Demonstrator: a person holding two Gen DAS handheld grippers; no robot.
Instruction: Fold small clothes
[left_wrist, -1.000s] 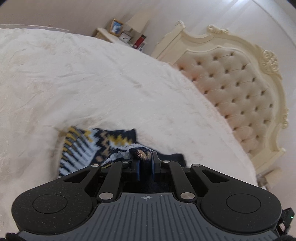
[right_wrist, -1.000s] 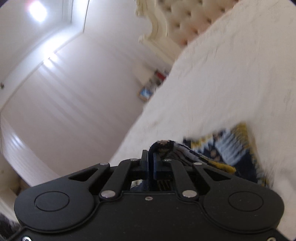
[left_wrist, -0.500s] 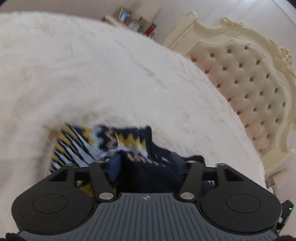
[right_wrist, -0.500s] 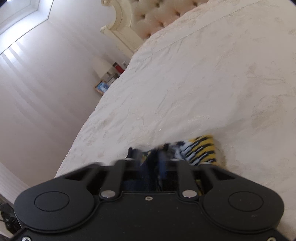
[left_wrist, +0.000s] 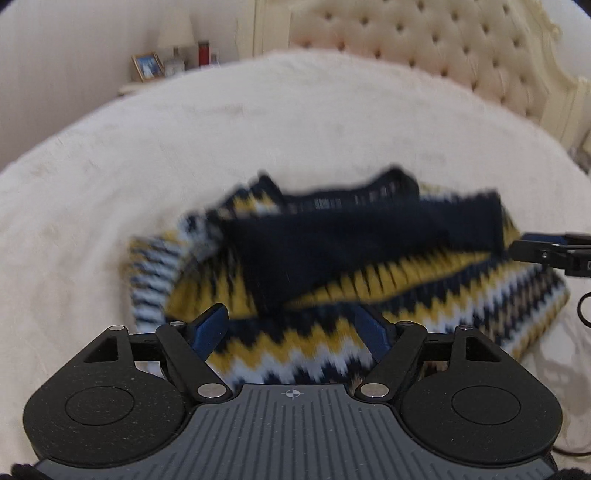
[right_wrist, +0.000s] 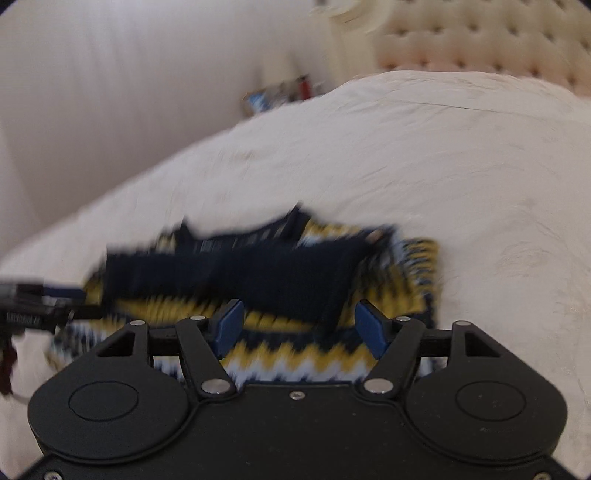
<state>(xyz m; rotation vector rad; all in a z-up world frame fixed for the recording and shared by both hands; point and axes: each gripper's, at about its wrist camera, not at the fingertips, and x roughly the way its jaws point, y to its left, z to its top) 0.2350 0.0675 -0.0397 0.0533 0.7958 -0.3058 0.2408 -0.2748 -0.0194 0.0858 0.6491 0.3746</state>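
On the cream bedspread (left_wrist: 184, 155) lies the sweater (left_wrist: 332, 280), knit in navy, yellow and white zigzags, bunched with a dark navy band folded across the top; looks like a fold just laid down, so letting go makes sense. My left gripper (left_wrist: 291, 332) has its blue pads (left_wrist: 210, 328) spread and opening wider, zigzag hem lying between them but nothing pinched. My right gripper (right_wrist: 299, 328) is the same: pads (right_wrist: 229, 325) apart and opening, knit under the gap, not squeezed. Each gripper sits at one end of the near hem, which fits a two-handed fold. Both views are blurred, so exact fold edges are hard to tell. Headboard (left_wrist: 461, 48) and a nightstand (left_wrist: 147, 83) stand beyond, well apart. Fold looks rough; I judge it needs another pass.
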